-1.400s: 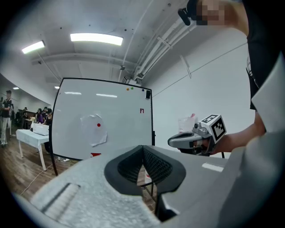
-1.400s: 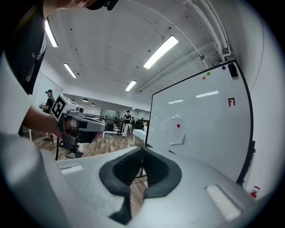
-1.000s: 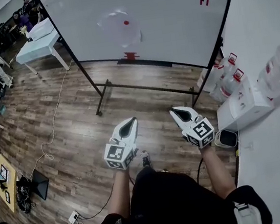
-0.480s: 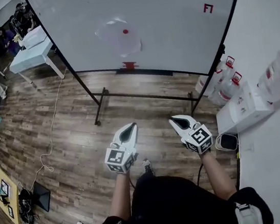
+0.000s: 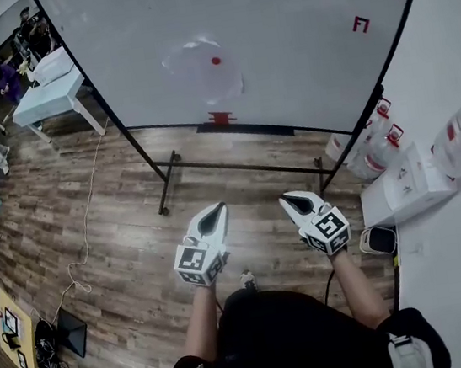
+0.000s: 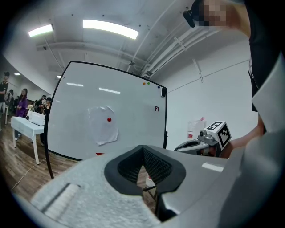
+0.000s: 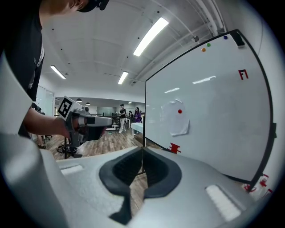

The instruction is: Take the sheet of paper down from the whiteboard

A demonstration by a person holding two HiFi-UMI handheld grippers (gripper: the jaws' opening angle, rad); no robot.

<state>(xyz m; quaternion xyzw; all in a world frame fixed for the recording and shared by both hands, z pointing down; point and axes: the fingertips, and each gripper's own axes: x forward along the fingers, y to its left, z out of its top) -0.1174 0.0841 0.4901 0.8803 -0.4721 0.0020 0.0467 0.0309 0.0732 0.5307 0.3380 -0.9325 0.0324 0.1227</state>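
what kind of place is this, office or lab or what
Most likely a shared office or lab workroom: a freestanding whiteboard with a sheet of paper on it, a white table with people nearby at the far side, and strip lights overhead.

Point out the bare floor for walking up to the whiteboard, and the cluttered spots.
Bare wood floor lies open in front of the whiteboard stand. Crowded: bottles and boxes at right, a cable at left.

L gripper closed, empty; R gripper same, side by side.
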